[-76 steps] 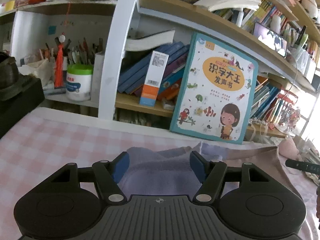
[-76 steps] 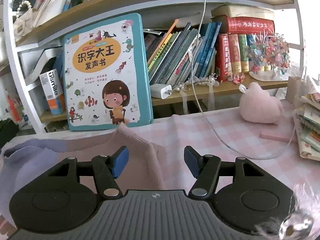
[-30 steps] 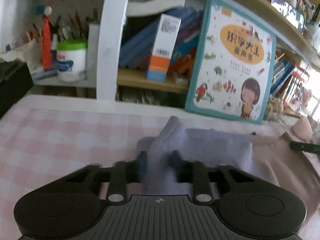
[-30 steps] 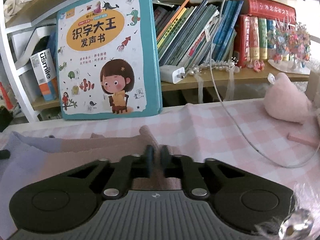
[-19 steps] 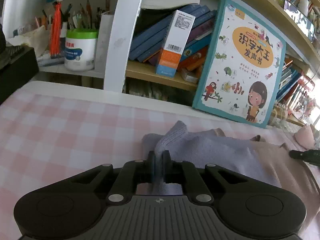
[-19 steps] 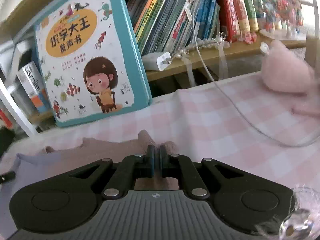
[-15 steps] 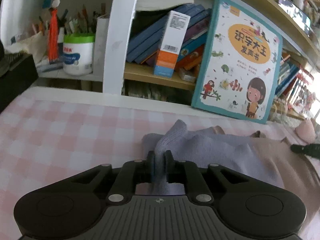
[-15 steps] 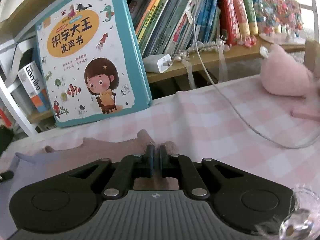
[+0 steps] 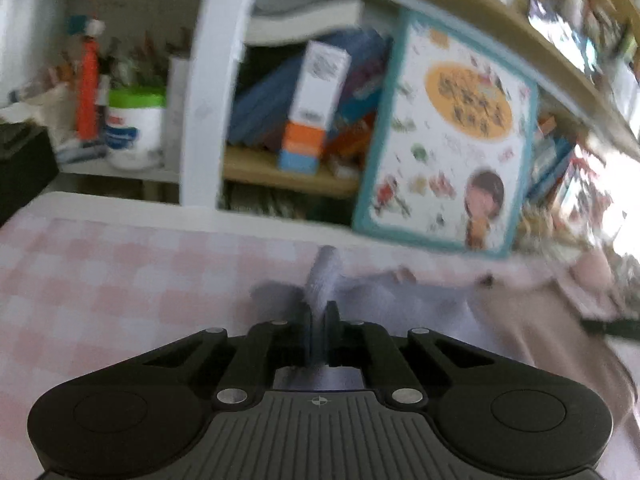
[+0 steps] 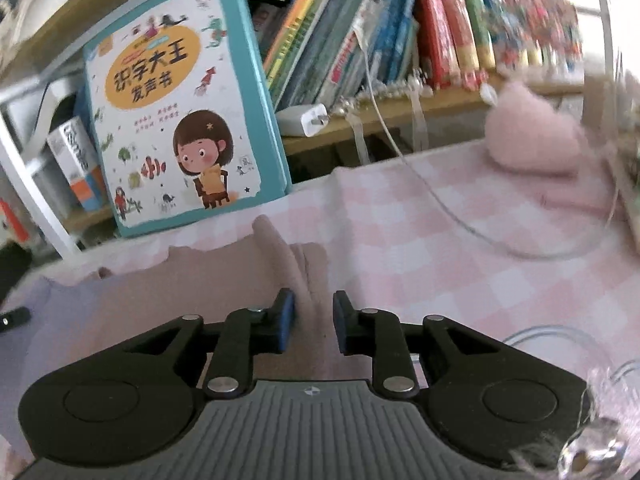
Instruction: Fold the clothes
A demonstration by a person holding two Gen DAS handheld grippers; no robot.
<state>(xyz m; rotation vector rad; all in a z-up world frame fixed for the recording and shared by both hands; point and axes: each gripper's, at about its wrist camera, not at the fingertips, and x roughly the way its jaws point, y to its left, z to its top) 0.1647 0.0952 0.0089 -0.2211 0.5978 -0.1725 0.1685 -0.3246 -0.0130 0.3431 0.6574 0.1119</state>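
A knit garment lies on the pink checked tablecloth, lavender at its left end [image 9: 404, 304] and dusty pink at its right end [image 10: 208, 280]. My left gripper [image 9: 319, 314] is shut on a raised fold of the lavender part [image 9: 322, 276]. My right gripper [image 10: 314, 308] has its jaws a little apart, with a ridge of the pink part [image 10: 280, 256] standing between them. The other gripper's dark tip shows at the edge of each view [image 9: 612, 326] [image 10: 14, 316].
A bookshelf runs along the table's back edge, with a large children's book [image 10: 180, 104] leaning on it. A white shelf post [image 9: 208, 92] and a green-lidded tub [image 9: 136, 132] stand at the left. A pink plush [image 10: 532, 136] and a clear cable [image 10: 460, 216] lie at the right.
My right gripper's jaws have parted from the pink fold they were pinching. My left gripper stays shut on the lavender fold, and its view has become blurred with motion.
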